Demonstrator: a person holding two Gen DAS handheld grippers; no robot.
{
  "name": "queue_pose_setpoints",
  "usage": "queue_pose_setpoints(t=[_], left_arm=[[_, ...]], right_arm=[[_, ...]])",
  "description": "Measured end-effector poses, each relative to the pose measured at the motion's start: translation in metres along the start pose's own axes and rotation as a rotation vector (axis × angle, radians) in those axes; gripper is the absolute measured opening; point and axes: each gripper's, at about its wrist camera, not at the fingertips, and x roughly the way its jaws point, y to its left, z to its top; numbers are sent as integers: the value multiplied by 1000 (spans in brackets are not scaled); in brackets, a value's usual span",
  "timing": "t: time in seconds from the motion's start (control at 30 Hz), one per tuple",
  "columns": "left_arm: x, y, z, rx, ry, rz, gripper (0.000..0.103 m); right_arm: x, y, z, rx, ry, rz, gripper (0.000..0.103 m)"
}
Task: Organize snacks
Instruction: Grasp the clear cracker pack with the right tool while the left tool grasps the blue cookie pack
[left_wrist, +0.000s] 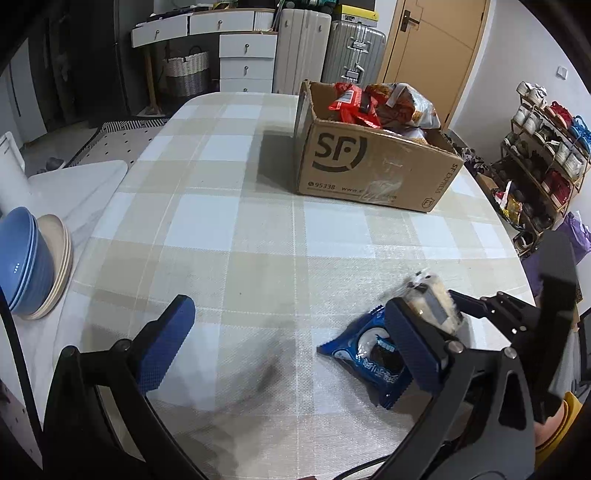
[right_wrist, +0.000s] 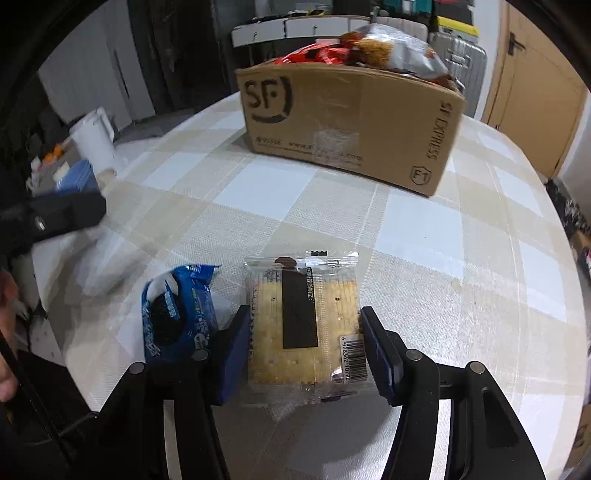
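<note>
The right tongs (right_wrist: 304, 343) are reaching down to the table (right_wrist: 424, 229), their blue pads sitting against the two sides of a clear-wrapped cracker pack (right_wrist: 299, 325), clamped on it. The pack is lying flat on the checked cloth, barcode corner toward the right pad. Just beside it, to its left, a blue cookie pack (right_wrist: 177, 314) is lying on the cloth, touching the left pad's outer side.

The left tongs (left_wrist: 291, 347) are hovering over bare cloth with their pads standing wide apart and nothing between them; the cookie pack is lying partly under the pad nearer it.

Farther across the table a cardboard box (left_wrist: 369, 166) is standing, heaped with red and silver snack bags (left_wrist: 384, 103). At the table's left edge blue bowls (left_wrist: 22, 258) are leaning against beige plates (left_wrist: 59, 258).
</note>
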Motion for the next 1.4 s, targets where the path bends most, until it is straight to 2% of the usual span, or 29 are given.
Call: queue_pose_setpoints(t=[0.2,0.3,0.4,0.5,0.57,0.67,1.0,1.17,1.23,1.37,1.4], left_arm=[[7,-1,-3,7,20,2,102],[9,-8,-6,30,28,-26,102],[7,-25,-11,97,22,-53,102],[5,-50,-20,218,1,-45,102],[10,-67,-31,318,20,-46,102],[18,-81,-42,407,34,-12,102],[45,-89,-47,463,112,-66,101],[56,-90,-48,477,136,-70,90],[56,-91,-48,480,133,-74,79],[58,-91,-50,475,139,-86,66],[58,-90,-49,469,144,-92,59]], right_arm=[[-25,-27,6,119,-68,69,58],[-36,-37,6,149,-88,82,58],[-41,-40,7,154,-101,81,58],[-43,-45,7,159,-102,89,58],[-43,-49,6,172,-98,97,58],[-45,-53,3,177,-101,107,58],[-49,-59,2,209,-106,136,58],[-51,-66,1,236,-106,147,58],[-51,-66,1,237,-109,146,58],[-51,-65,0,234,-105,149,58],[-51,-65,-1,234,-104,150,58]])
